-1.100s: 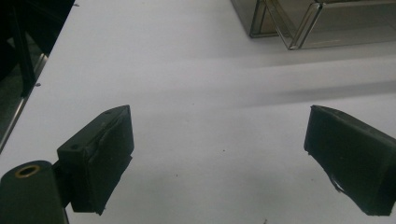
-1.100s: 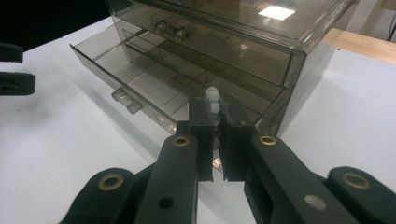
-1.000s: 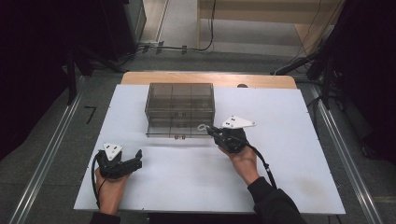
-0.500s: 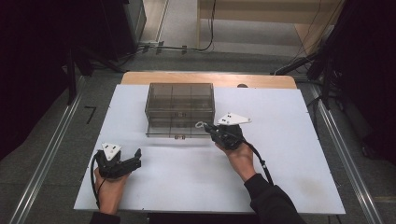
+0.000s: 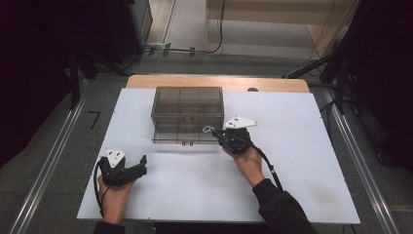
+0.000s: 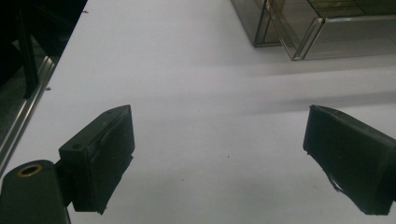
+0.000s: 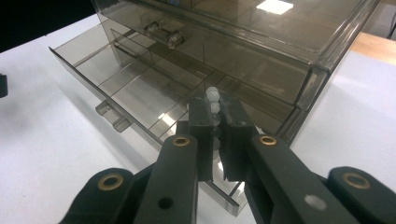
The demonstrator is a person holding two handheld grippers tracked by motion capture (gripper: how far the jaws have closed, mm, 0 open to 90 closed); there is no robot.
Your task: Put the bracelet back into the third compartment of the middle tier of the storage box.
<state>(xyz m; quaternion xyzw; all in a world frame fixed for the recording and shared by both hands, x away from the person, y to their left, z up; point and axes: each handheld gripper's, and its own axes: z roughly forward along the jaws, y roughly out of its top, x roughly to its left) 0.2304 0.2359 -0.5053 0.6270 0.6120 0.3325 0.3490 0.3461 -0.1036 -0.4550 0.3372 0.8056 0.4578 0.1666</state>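
Note:
A smoky see-through drawer box stands at the middle back of the white table. Its lower drawer is pulled out toward me, and its dividers show in the right gripper view. My right gripper is at the drawer's right front corner, shut on a small whitish piece held over the open drawer. In the right gripper view the gripper has its jaws pressed close on the piece. My left gripper lies low at the table's left front, open with bare table between its fingers.
The white table top has free room to the right and in front of the box. A wooden strip runs along the far edge. Metal rails flank the table, and cables lie on the floor behind.
My right gripper has edged slightly away from me toward the open drawer with the small piece. The left gripper has stayed put.

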